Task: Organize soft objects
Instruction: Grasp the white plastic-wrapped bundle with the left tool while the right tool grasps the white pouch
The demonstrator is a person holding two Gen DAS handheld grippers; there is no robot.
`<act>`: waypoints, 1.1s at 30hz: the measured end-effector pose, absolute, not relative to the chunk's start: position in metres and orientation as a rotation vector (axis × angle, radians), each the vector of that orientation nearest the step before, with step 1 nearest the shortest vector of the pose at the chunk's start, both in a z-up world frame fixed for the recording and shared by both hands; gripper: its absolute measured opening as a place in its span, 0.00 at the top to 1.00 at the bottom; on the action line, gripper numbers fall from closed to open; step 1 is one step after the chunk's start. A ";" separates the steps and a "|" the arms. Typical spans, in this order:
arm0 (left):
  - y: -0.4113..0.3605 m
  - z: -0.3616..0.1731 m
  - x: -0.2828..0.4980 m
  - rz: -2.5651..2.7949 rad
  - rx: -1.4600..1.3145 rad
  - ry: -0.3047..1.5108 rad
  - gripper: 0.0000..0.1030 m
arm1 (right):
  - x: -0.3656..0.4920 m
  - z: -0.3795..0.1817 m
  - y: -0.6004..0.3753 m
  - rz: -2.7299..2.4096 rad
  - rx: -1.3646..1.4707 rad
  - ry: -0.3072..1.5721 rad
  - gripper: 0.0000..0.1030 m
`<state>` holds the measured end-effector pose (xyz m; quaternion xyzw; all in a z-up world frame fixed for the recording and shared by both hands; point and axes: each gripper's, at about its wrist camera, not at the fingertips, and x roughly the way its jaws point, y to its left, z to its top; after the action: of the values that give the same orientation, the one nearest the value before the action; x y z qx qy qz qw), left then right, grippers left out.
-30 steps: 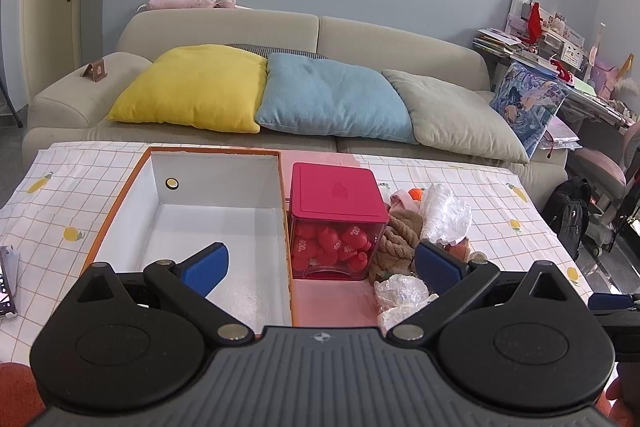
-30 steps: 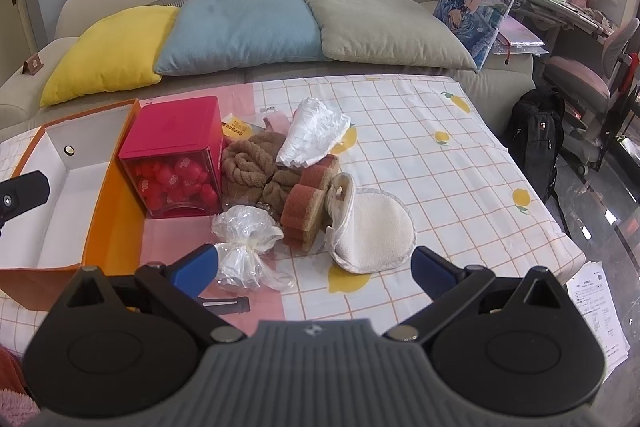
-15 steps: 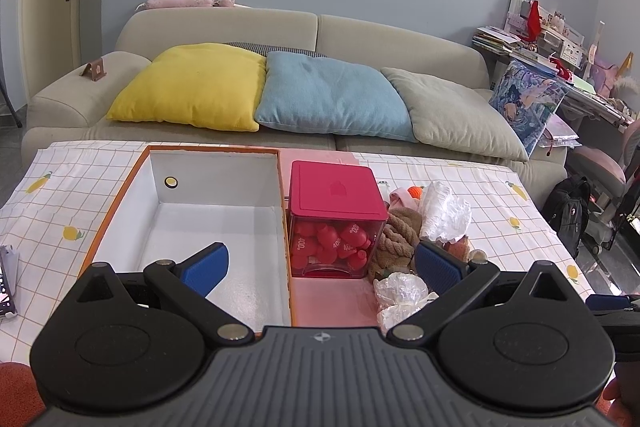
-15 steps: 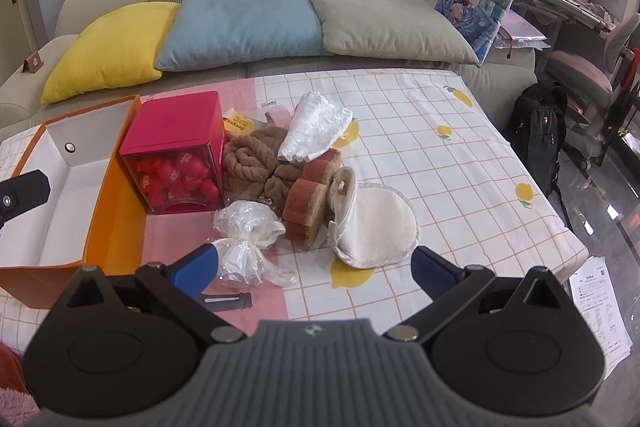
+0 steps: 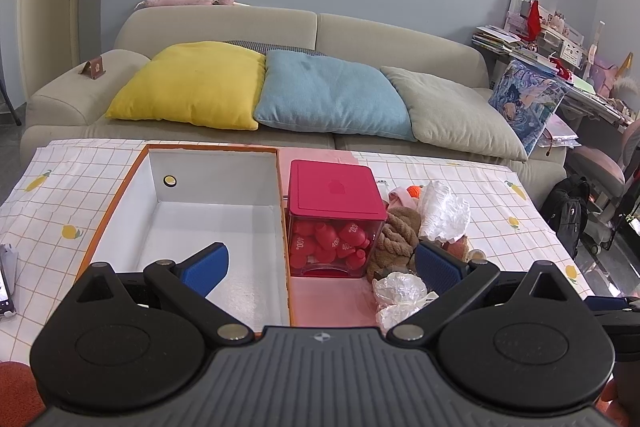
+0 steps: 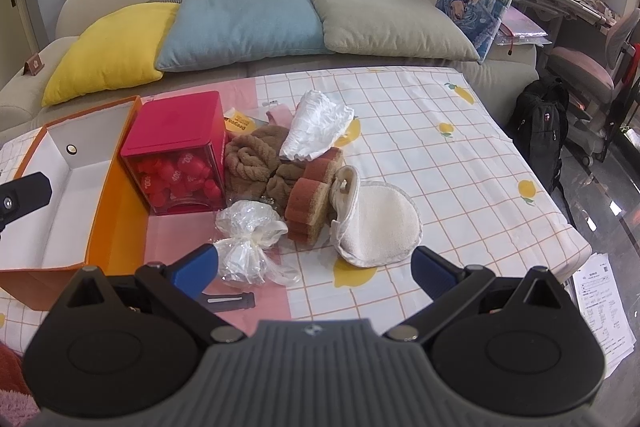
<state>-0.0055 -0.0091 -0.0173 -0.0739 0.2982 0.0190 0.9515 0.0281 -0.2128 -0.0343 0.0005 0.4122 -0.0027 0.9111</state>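
Observation:
A pile of soft things lies on the table: a brown knitted cloth (image 6: 256, 159), an orange-brown sponge (image 6: 310, 201), a round white pad (image 6: 380, 227), a clear crumpled bag (image 6: 248, 239) and a white frilly piece (image 6: 316, 125). An open orange box (image 5: 208, 211) with a white, empty inside stands to their left. My right gripper (image 6: 314, 265) is open and empty, just in front of the pile. My left gripper (image 5: 322, 261) is open and empty, over the box's near right corner; the brown cloth (image 5: 394, 237) and clear bag (image 5: 398, 293) show by its right finger.
A red-lidded clear cube (image 6: 178, 157) of red pieces stands between box and pile. A small black clip (image 6: 228, 301) lies near my right gripper. A sofa with yellow, blue and grey cushions (image 5: 332, 95) runs behind the table. A black backpack (image 6: 540, 131) stands at the right.
My right gripper has moved forward and slightly down toward the pile, which looks larger. My left gripper has barely moved.

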 end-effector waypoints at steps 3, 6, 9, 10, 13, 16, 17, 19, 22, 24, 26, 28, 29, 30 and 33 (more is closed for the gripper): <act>-0.009 -0.018 -0.006 0.033 -0.152 0.613 0.00 | 0.029 -0.035 -0.214 -0.006 0.008 0.850 0.02; -0.008 -0.017 -0.004 0.036 -0.154 0.630 0.01 | 0.029 -0.035 -0.215 0.013 0.016 0.845 0.03; -0.008 -0.017 -0.001 0.046 -0.119 0.636 0.20 | 0.029 -0.037 -0.220 0.055 0.054 0.823 0.03; -0.008 -0.018 0.000 0.031 -0.104 0.639 0.20 | 0.030 -0.039 -0.222 0.063 0.067 0.824 0.03; -0.009 -0.021 0.005 -0.020 -0.107 0.664 0.21 | 0.037 -0.046 -0.226 0.080 0.086 0.850 0.14; -0.009 -0.028 0.016 -0.125 -0.179 0.724 0.31 | 0.045 -0.057 -0.232 0.094 0.116 0.892 0.25; -0.010 -0.031 0.020 -0.151 -0.199 0.737 0.32 | 0.046 -0.061 -0.234 0.095 0.118 0.901 0.28; -0.013 -0.038 0.029 -0.199 -0.220 0.761 0.32 | 0.050 -0.068 -0.237 0.092 0.104 0.916 0.38; -0.024 -0.050 0.044 -0.245 -0.221 0.802 0.24 | 0.057 -0.076 -0.242 0.076 0.083 0.931 0.47; -0.033 -0.062 0.056 -0.274 -0.217 0.845 0.23 | 0.062 -0.082 -0.249 0.064 0.070 0.939 0.49; -0.039 -0.075 0.069 -0.293 -0.230 0.898 0.23 | 0.068 -0.086 -0.252 0.069 0.064 0.942 0.54; -0.043 -0.090 0.085 -0.280 -0.266 0.951 0.23 | 0.075 -0.088 -0.255 0.076 0.074 0.934 0.61; -0.045 -0.096 0.091 -0.275 -0.272 0.971 0.23 | 0.078 -0.088 -0.256 0.082 0.083 0.930 0.62; -0.047 -0.104 0.096 -0.276 -0.276 0.987 0.23 | 0.082 -0.087 -0.257 0.086 0.097 0.919 0.63; -0.055 -0.125 0.111 -0.260 -0.269 1.045 0.23 | 0.093 -0.088 -0.257 0.079 0.116 0.905 0.63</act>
<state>0.1112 -0.0553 -0.1249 -0.1276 0.4962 -0.1233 0.8498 0.0928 -0.2571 -0.0878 0.0560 0.4370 0.0381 0.8969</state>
